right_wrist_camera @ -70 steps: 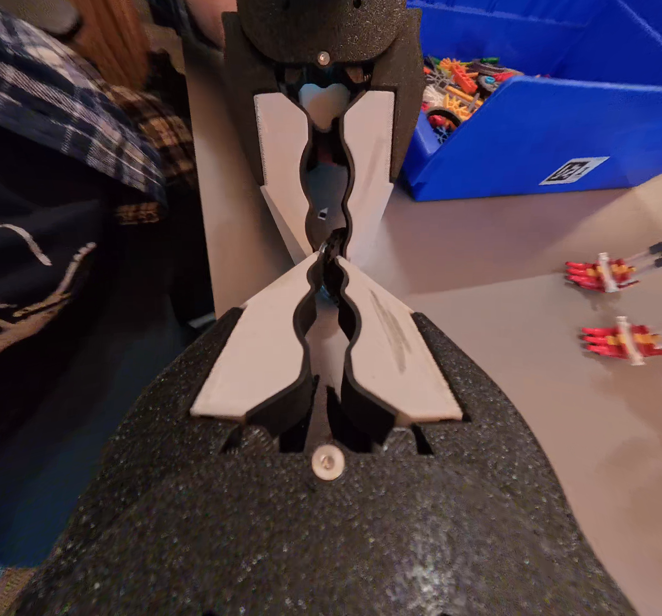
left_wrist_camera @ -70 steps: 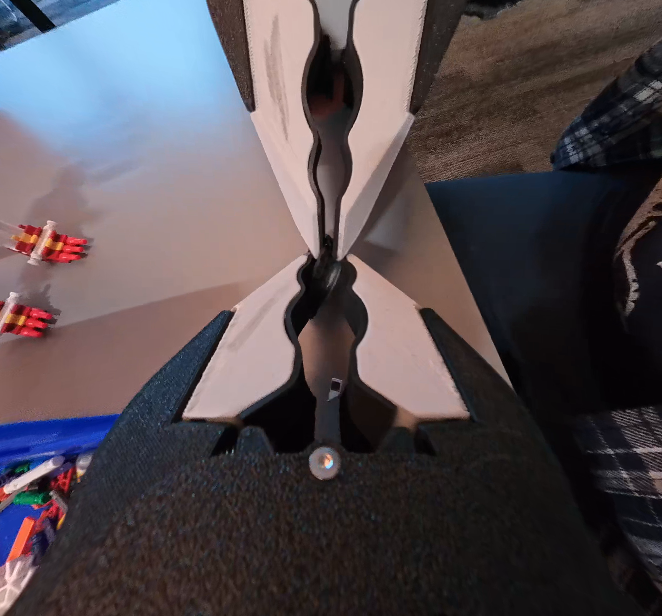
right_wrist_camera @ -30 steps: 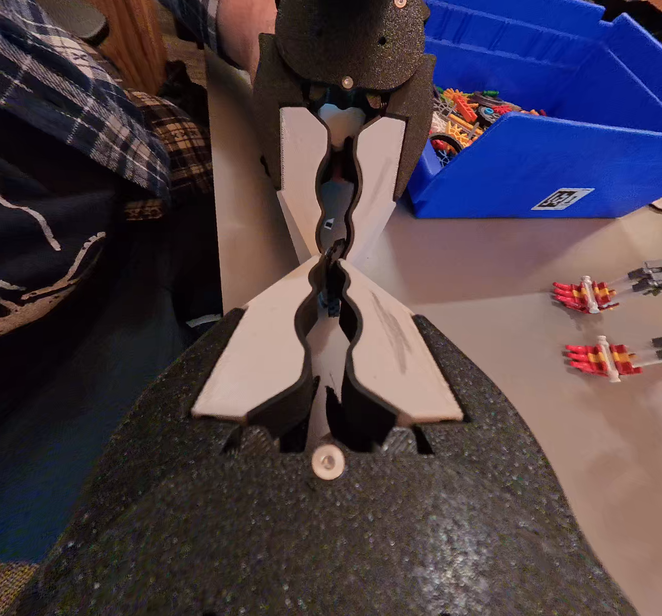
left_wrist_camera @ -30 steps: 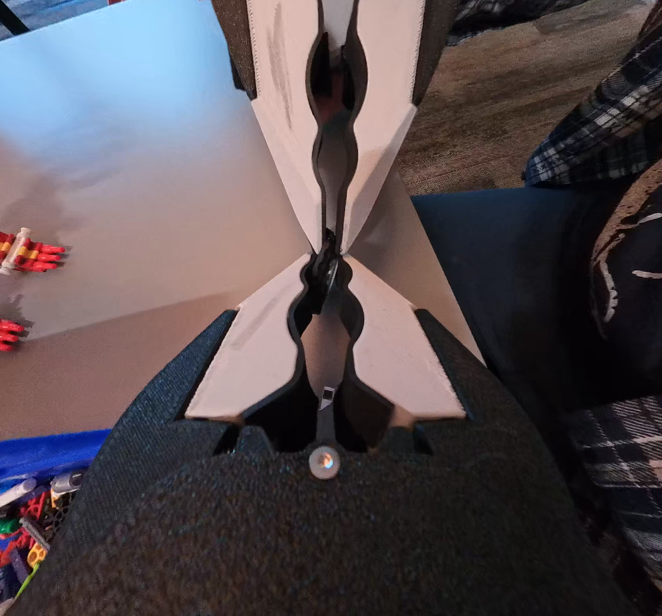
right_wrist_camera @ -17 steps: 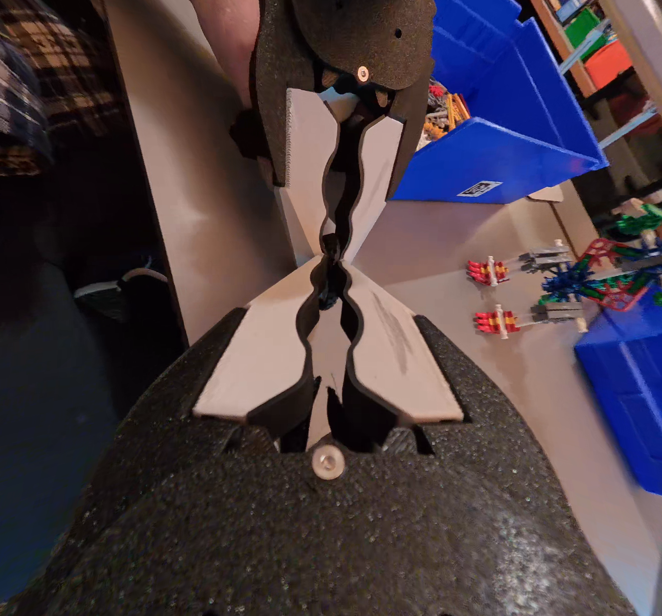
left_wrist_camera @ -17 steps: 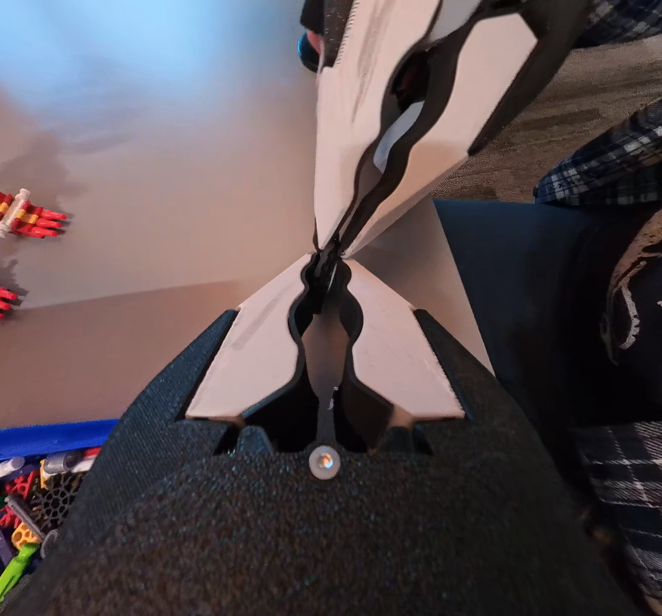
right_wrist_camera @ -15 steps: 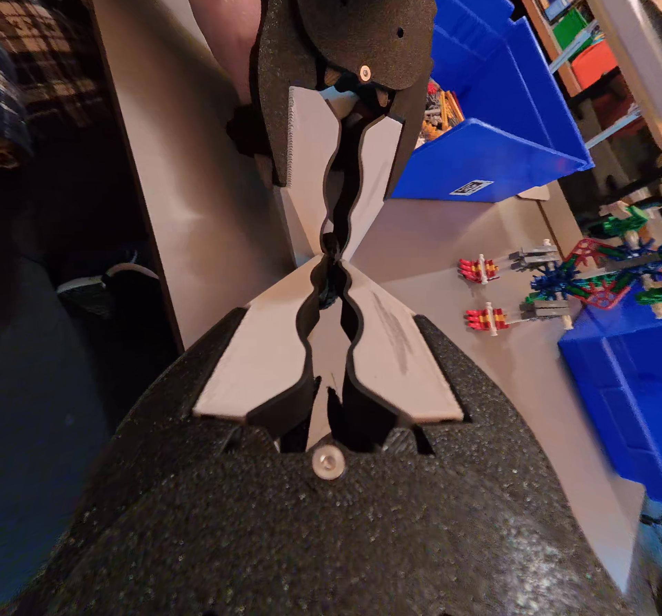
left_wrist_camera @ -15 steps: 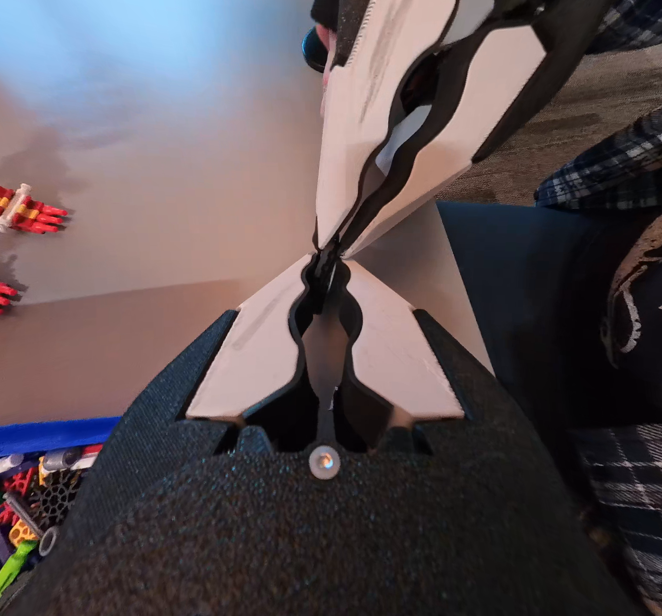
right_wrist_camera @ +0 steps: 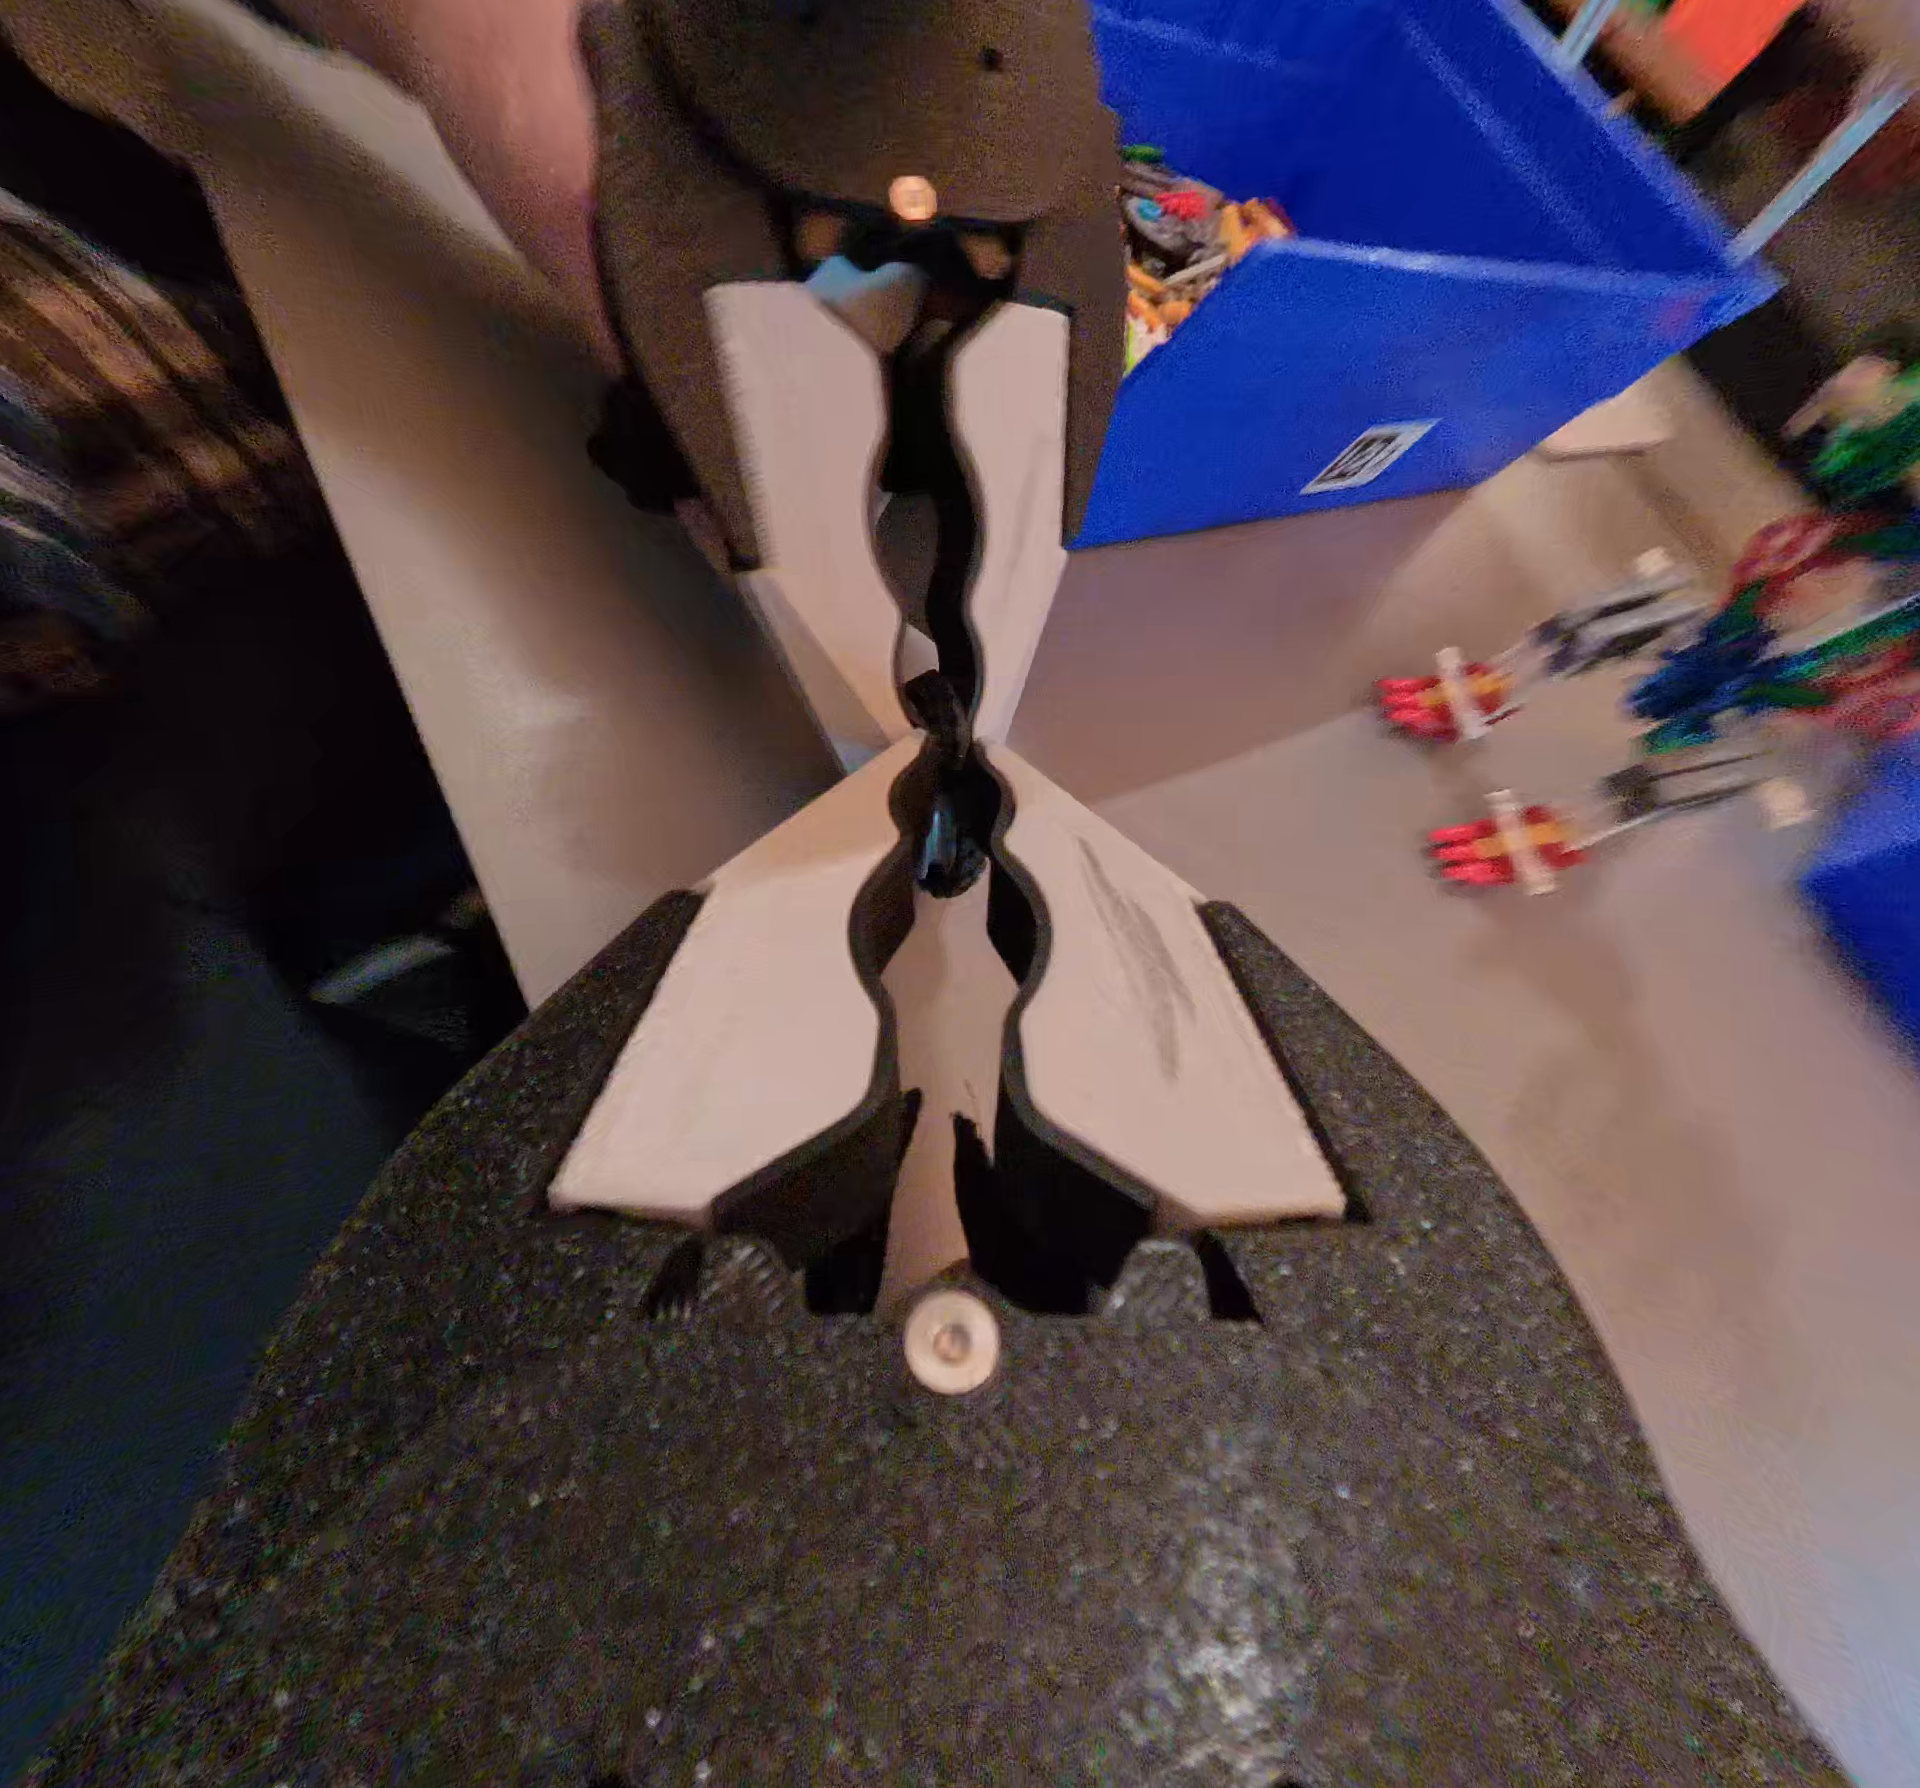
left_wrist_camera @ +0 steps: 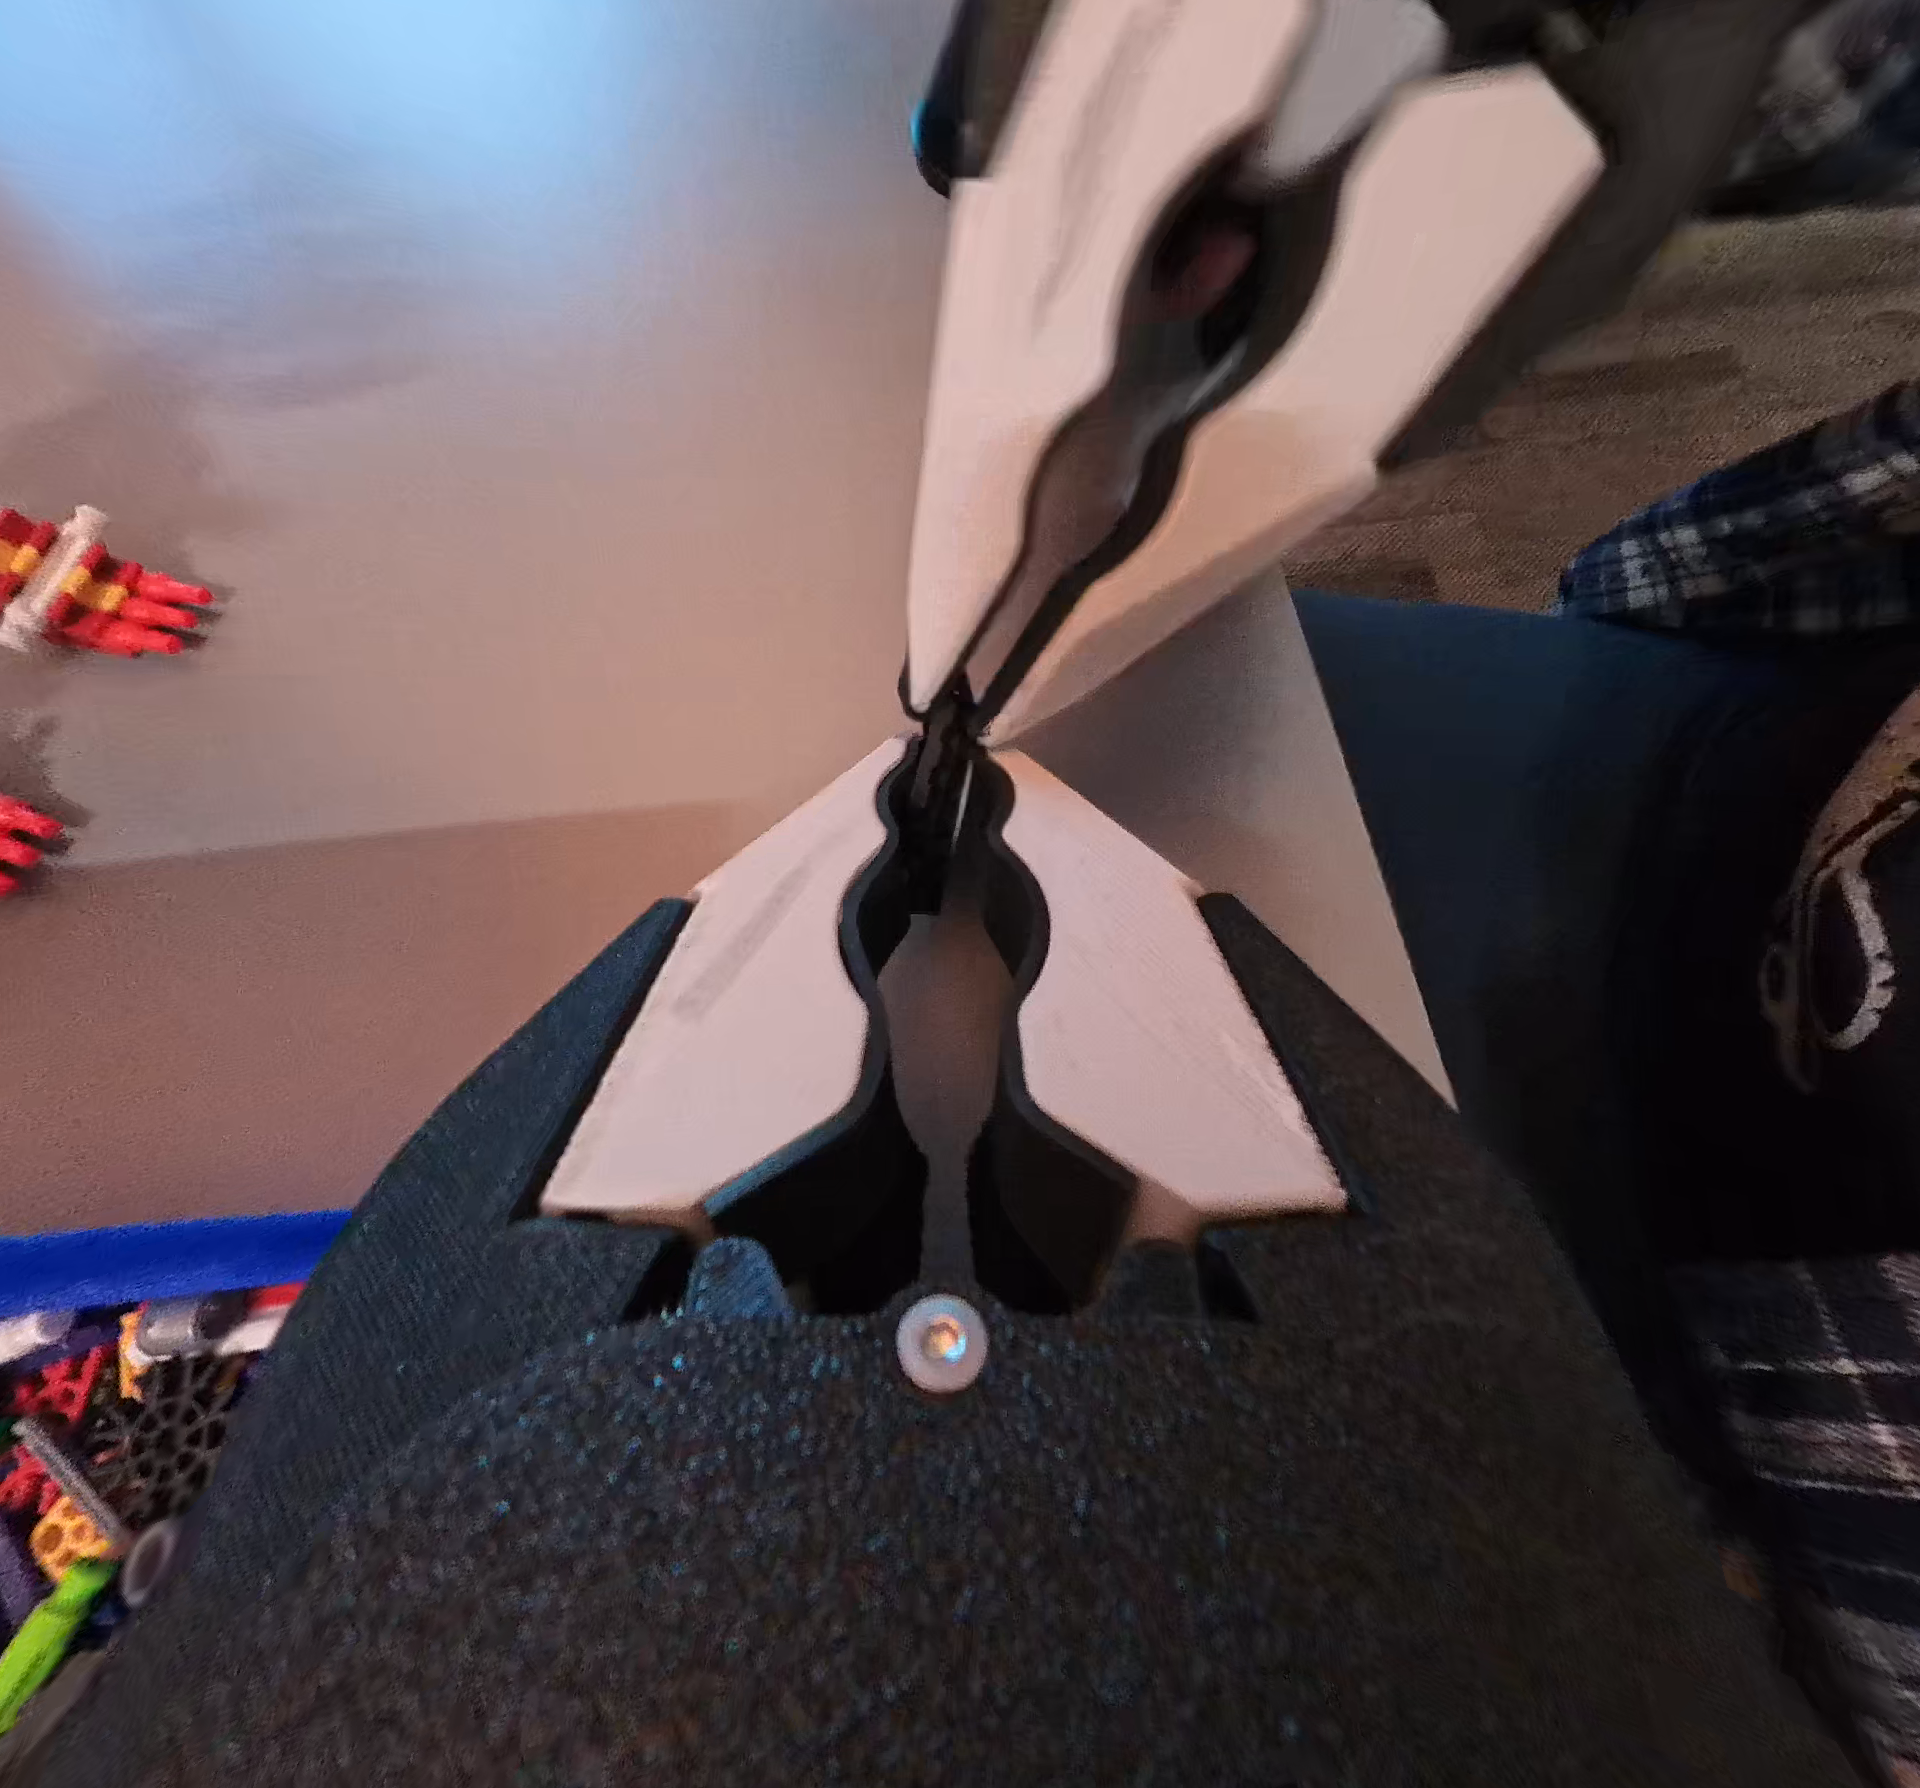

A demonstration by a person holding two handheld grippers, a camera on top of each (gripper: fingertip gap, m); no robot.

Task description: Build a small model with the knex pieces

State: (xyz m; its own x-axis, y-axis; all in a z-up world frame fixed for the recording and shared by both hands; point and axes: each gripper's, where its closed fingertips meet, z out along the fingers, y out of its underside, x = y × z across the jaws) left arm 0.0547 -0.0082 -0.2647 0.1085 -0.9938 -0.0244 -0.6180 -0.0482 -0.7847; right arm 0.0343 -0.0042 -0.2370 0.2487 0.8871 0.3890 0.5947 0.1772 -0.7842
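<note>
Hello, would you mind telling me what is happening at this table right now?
A person holds two grippers tip to tip above the table's near edge. The left gripper and the right gripper are each shut on a small black part pinched between them; it is too small to identify. A blue bin of mixed pieces and two red pieces lie beyond.

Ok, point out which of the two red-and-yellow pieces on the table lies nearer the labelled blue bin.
The upper one in the right wrist view: it lies closer to the labelled blue bin, while the other piece sits nearer the camera.
</note>
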